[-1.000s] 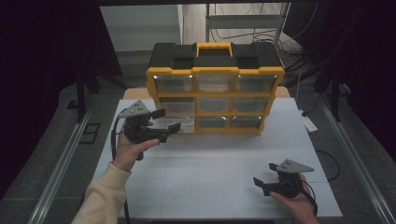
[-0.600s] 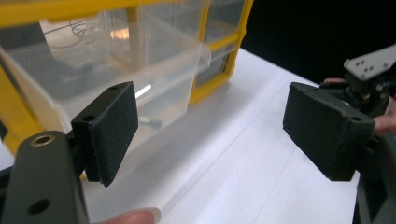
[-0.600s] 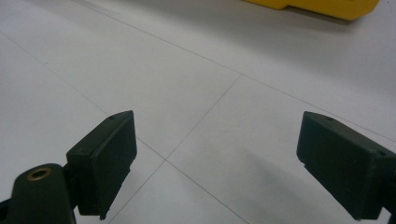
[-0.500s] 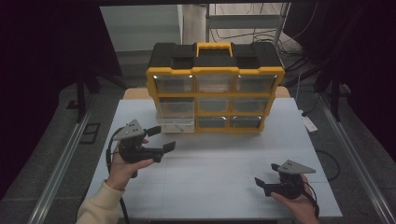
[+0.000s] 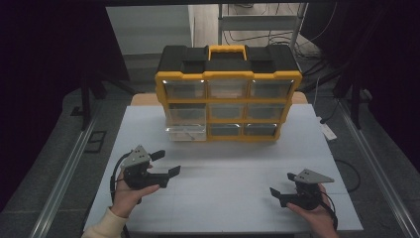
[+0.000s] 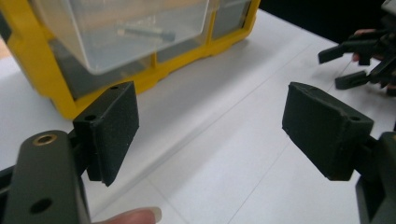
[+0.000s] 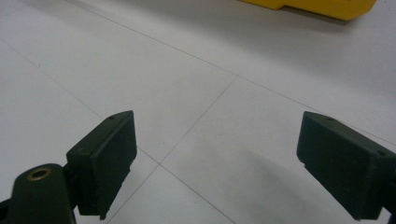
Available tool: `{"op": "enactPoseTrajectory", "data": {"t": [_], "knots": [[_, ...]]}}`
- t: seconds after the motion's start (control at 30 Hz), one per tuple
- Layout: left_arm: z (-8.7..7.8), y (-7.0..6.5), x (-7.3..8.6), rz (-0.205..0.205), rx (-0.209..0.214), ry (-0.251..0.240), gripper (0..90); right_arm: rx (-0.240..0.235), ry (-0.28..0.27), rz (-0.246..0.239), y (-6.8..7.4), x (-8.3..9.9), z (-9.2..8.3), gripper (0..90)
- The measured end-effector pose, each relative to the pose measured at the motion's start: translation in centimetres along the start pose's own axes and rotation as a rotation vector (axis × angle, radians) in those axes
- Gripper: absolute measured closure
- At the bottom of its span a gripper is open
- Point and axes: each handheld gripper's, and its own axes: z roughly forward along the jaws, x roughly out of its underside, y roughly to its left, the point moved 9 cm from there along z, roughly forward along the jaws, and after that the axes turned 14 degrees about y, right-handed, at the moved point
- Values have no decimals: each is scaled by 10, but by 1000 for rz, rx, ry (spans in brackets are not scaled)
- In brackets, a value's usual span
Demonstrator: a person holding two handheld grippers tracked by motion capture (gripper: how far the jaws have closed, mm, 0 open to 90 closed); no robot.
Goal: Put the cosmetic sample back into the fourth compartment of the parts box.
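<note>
Yellow-and-black hard plastic drawer organiser (image 5: pixel 228 94) at upper centre of the high view, smooth with a slight sheen; its clear plastic pulled-out drawer (image 6: pixel 126 32) is glossy and see-through in the left gripper view. White matt tabletop (image 5: pixel 223 193) looks smooth, faint grid lines. Black left gripper (image 6: pixel 212 126) and black right gripper (image 7: pixel 219 163) pads look matt, rubbery, finely textured, with a brass-coloured metal eyelet (image 6: pixel 45 139) at lower left.

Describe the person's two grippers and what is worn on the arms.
Both the left gripper and the right gripper are black, each with two blocky padded jaws and a grey three-cornered plate on top. A black cable trails from each. A brass-coloured eyelet sits near one jaw. The left arm wears a cream sleeve.
</note>
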Motion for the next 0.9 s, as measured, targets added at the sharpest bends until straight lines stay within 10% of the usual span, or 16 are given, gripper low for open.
{"op": "enactPoseTrajectory", "data": {"t": [0.5, 0.9], "knots": [[14, 18, 53, -58, -77, 74, 192, 3, -8, 11, -2, -1, -1, 129], [17, 19, 59, -30, -119, 88, 190, 3, -11, 14, -3, -1, -2, 129]]}}
